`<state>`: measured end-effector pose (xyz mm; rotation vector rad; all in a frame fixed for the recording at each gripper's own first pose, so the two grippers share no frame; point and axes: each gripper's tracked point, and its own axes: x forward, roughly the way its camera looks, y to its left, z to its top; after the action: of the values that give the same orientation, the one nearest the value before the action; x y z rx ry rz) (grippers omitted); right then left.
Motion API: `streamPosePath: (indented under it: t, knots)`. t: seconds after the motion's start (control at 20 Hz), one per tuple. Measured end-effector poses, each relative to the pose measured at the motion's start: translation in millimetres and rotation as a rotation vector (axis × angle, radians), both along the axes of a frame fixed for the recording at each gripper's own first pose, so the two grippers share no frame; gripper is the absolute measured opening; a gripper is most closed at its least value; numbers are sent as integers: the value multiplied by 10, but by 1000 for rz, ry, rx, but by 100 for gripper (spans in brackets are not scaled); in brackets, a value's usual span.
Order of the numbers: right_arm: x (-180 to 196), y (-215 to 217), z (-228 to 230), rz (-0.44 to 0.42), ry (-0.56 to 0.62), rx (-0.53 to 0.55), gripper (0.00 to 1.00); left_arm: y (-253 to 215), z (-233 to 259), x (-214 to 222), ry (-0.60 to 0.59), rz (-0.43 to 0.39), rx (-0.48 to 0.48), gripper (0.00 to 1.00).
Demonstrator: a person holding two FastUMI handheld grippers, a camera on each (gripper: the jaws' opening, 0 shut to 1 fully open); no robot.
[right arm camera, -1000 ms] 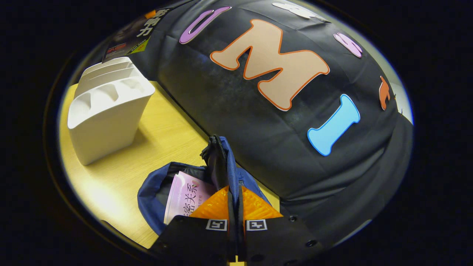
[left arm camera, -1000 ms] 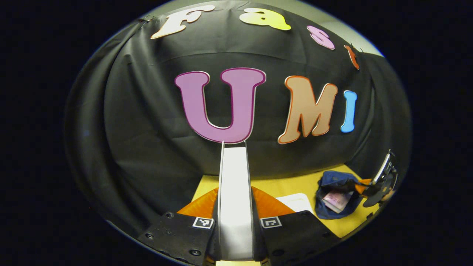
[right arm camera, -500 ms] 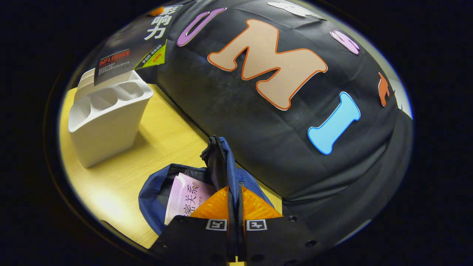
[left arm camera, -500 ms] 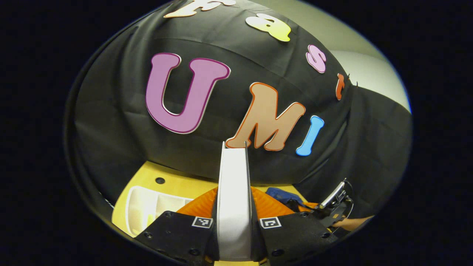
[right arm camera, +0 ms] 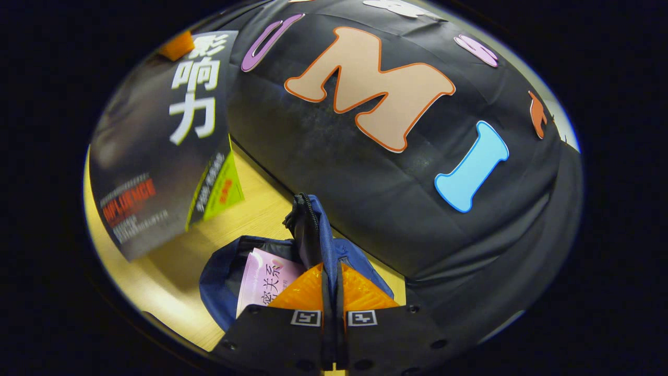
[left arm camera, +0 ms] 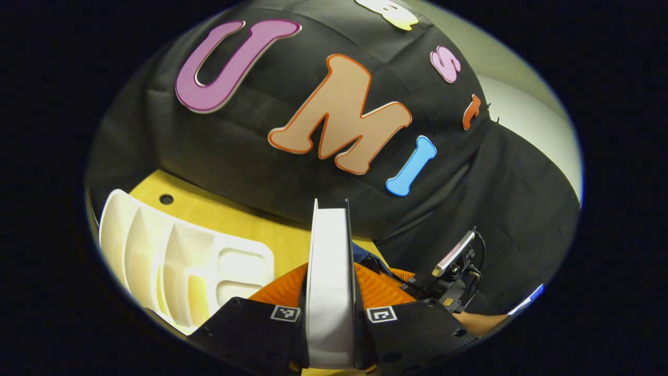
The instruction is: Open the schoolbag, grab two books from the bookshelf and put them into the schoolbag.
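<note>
The schoolbag (right arm camera: 229,282) lies open on the table (right arm camera: 172,292) with a pink book (right arm camera: 263,282) inside. We pinch its raised rim in our right gripper (right arm camera: 332,292), holding the mouth up. Our left gripper (left arm camera: 331,284) clamps the dark book (right arm camera: 156,151), held up beside and above the schoolbag, long axis pointing down toward the mouth; the white bookshelf (left arm camera: 177,256) stands beyond.

Your left gripper (left arm camera: 331,292) and right gripper (right arm camera: 333,308) each have a black body with round screws and two small square black-and-white markers by the fingers.
</note>
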<state>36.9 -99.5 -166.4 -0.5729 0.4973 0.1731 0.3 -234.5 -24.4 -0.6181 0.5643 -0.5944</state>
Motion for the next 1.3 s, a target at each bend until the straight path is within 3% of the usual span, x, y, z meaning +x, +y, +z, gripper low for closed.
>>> streamPosePath:
  t: [0.45,0.95,1.3]
  knots:
    - [-1,-74,32,0,3,23,5,-968,-546,106,115,16,-130,32]
    - [-1,-37,-24,0,26,67,5,-1341,-844,281,76,161,-182,32]
    - [12,-26,-42,6,44,88,5,-1440,-1182,338,139,273,-306,32]
